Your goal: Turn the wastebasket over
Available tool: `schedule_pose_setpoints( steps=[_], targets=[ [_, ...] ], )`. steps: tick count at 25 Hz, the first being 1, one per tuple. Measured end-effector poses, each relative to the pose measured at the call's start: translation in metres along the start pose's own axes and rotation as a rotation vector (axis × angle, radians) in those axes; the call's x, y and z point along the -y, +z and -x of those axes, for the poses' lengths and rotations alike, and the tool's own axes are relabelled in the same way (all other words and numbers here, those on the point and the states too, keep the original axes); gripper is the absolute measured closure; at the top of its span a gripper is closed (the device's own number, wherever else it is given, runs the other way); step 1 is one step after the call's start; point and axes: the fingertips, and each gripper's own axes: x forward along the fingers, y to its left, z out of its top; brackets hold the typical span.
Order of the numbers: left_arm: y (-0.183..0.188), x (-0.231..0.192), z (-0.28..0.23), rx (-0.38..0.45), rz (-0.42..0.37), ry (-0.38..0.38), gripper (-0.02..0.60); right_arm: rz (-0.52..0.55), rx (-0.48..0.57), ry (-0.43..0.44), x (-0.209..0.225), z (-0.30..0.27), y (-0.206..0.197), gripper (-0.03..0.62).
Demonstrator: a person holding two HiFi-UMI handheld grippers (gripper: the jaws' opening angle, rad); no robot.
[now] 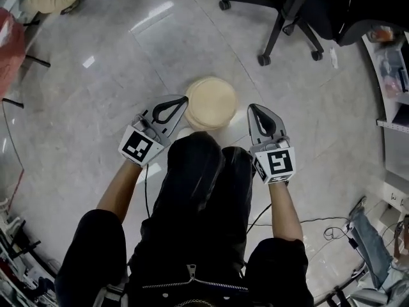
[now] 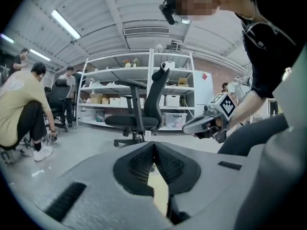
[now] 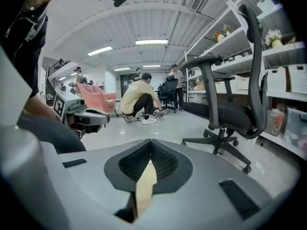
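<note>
The wastebasket (image 1: 211,102) is a round beige tub on the grey floor just ahead of the person's knees; from above I see one flat round face of it. My left gripper (image 1: 185,99) hangs over its left edge and my right gripper (image 1: 250,108) just off its right side, both lifted clear of it. In the left gripper view the jaws (image 2: 154,143) meet at the tips, and a beige strip of wastebasket (image 2: 159,188) shows through the slot behind them. The right gripper (image 3: 150,142) is shut the same way, with beige wastebasket (image 3: 145,186) showing below. Neither holds anything.
A black office chair (image 1: 287,18) stands on castors beyond the wastebasket, with white shelving (image 1: 391,75) at the right. A person in a beige top (image 3: 136,97) crouches across the room near a pink chair (image 3: 96,97). Cables (image 1: 326,226) lie on the floor at lower right.
</note>
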Motion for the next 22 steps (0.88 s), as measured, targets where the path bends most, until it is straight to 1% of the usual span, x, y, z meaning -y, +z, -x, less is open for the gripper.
schedule_pose_setpoints(
  steps=[2,3,6,9,13,15,18,22],
  targets=[
    [0.042,0.007,0.011,-0.012,-0.031,0.012,0.578,-0.007,-0.012,-0.015,-0.008,0.02,0.039,0.583],
    [0.062,0.009,0.017,-0.02,-0.034,0.02,0.578,-0.006,-0.016,-0.025,-0.013,0.03,0.06,0.583],
    [0.13,0.018,0.039,-0.028,0.01,0.041,0.578,0.003,-0.03,-0.047,-0.027,0.065,0.124,0.583],
    [0.196,0.032,0.059,-0.04,0.043,0.05,0.578,-0.027,-0.022,-0.068,-0.038,0.105,0.191,0.583],
    [0.274,0.057,0.083,-0.087,0.038,0.051,0.578,-0.061,-0.02,-0.115,-0.053,0.159,0.265,0.583],
    [0.317,0.073,0.092,-0.068,0.038,0.047,0.578,-0.088,-0.015,-0.137,-0.061,0.186,0.299,0.583],
    [0.376,0.102,0.111,-0.047,0.064,0.043,0.578,-0.116,-0.011,-0.166,-0.075,0.227,0.34,0.583],
    [0.433,0.132,0.141,-0.022,0.052,0.067,0.578,-0.11,-0.012,-0.208,-0.089,0.282,0.382,0.583]
  ],
)
